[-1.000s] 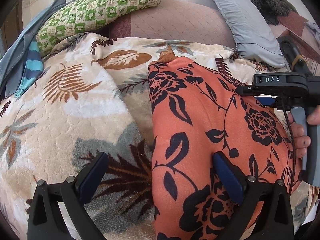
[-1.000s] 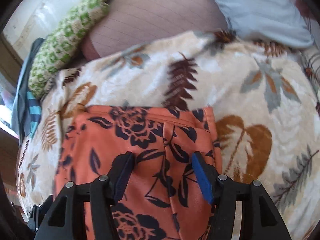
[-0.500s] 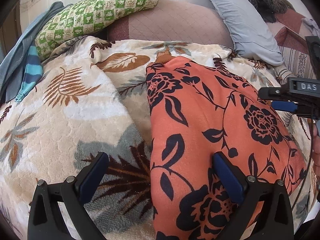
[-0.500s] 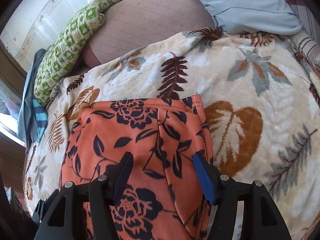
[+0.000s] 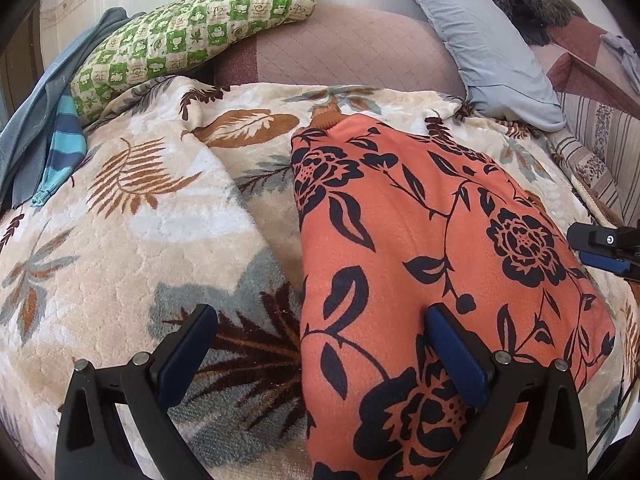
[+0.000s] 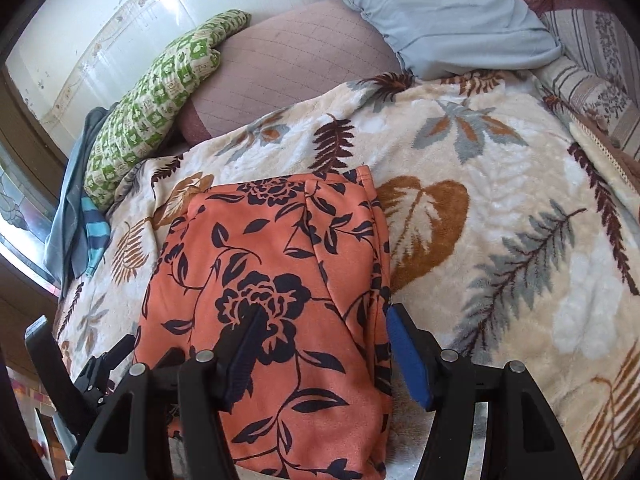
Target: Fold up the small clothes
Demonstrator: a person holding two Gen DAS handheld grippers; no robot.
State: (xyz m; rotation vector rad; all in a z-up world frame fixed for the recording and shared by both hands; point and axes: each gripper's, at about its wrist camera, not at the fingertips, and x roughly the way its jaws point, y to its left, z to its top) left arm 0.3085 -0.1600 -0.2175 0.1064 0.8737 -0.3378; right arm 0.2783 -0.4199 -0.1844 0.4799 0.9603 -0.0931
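Observation:
An orange garment with a black flower print (image 5: 424,248) lies folded flat on a leaf-patterned blanket (image 5: 132,208); it also shows in the right wrist view (image 6: 272,272). My left gripper (image 5: 320,344) is open and empty, straddling the garment's left edge at its near end. My right gripper (image 6: 324,344) is open and empty over the garment's near right edge. In the left wrist view the right gripper (image 5: 600,248) shows at the far right edge, beside the garment.
A green checked pillow (image 5: 192,40), a mauve quilted cushion (image 5: 344,52) and a grey-blue pillow (image 5: 488,40) lie at the back. Blue and striped clothes (image 5: 52,148) lie at the left. A striped cover (image 6: 592,52) is at the right.
The right gripper has pulled back to the right, away from the garment, and its view has widened. The left gripper has barely moved. The garment lies still.

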